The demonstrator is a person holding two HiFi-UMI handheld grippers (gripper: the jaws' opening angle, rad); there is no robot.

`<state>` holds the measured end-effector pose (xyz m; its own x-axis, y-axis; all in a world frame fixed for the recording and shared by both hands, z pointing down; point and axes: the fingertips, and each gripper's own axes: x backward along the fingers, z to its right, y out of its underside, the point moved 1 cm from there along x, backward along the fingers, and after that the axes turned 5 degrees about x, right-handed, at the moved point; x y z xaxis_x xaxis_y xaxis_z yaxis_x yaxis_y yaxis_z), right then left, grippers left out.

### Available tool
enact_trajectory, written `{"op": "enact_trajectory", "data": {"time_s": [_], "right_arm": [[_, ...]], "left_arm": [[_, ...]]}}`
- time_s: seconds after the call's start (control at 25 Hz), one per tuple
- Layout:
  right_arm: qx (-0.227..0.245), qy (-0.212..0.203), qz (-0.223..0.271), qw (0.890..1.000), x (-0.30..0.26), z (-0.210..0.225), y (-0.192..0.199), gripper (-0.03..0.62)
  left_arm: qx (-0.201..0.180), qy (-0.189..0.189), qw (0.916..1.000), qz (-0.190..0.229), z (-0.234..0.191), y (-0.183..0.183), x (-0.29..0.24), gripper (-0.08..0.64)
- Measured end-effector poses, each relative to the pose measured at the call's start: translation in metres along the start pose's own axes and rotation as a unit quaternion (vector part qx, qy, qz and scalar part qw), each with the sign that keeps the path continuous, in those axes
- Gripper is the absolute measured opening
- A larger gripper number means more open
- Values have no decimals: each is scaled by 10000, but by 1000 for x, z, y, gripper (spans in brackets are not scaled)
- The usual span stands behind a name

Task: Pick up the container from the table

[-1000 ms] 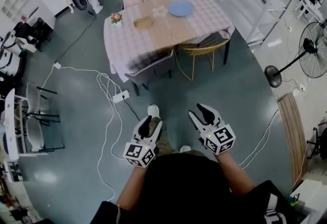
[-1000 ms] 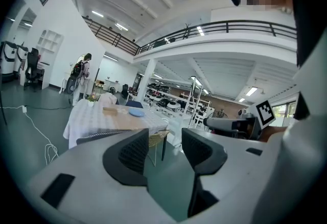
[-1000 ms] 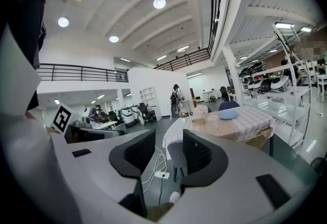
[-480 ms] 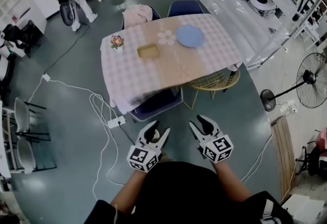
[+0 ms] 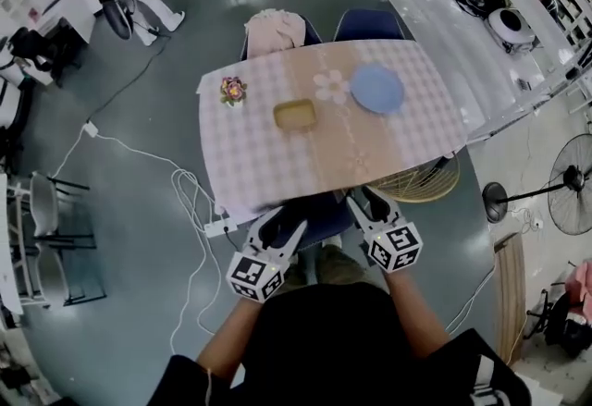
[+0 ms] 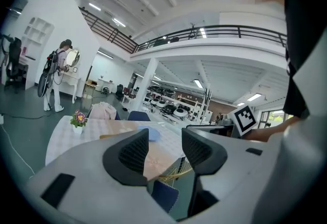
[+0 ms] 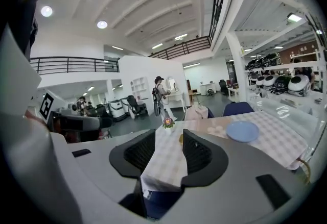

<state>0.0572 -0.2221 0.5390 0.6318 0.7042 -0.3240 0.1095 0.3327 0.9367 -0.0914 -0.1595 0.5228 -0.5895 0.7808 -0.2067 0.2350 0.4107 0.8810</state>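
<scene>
The container (image 5: pixel 295 115), a shallow tan rectangular dish, sat near the middle of the table (image 5: pixel 242 175), resting flat on a checked cloth, with nothing touching it. Just to its right lay a pale flower-shaped mat (image 5: pixel 328 86), and beyond that a round blue plate (image 5: pixel 376 88); to its left, apart from it, stood a small flower pot (image 5: pixel 232 91). Two chairs were tucked in at the far side, one blue (image 5: pixel 370 23) and one draped with a pink garment (image 5: pixel 276 30), and a wicker chair (image 5: pixel 422 184) stood at the near right corner. I stood at the near edge of the table, and I judged the container was out of reach from there, so both tools were held low and close to my body, pointing forward over that edge rather than reaching. My left gripper (image 5: pixel 280 227) had its jaws parted by a moderate gap, with nothing between the dark ribbed pads but a far-off view of the table. My right gripper (image 5: pixel 366 203) was the same (a moderate gap, nothing held), and its own view looked through that gap down the length of the cloth toward the container. Neither tool touched the table. I judged the pickup had not begun, and that a reach across the cloth would come first.
</scene>
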Motion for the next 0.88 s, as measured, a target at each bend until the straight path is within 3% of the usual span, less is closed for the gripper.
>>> {"op": "enact_trajectory", "data": {"time_s": [0.12,0.28,0.44,0.72,0.88], "right_arm": [[-39,-196,-138,9997,-44,25,3,137],[65,-539,-393,9978,-108,56,9,137],[183,-691,-538,9960,-180,90,19,137],[709,-672,-1408,9852,-302,142,100,137],[94,-318,-1728,9844,-364,178,142,138]], "left_arm": [[161,-254,9995,14,-14,-4,-21,183],[651,-488,9967,41,-18,-4,-40,183],[706,-687,9951,66,-32,-9,-57,183],[884,-1199,9887,158,-51,-9,-65,183],[1048,-1487,9833,27,-55,5,-68,183]]}}
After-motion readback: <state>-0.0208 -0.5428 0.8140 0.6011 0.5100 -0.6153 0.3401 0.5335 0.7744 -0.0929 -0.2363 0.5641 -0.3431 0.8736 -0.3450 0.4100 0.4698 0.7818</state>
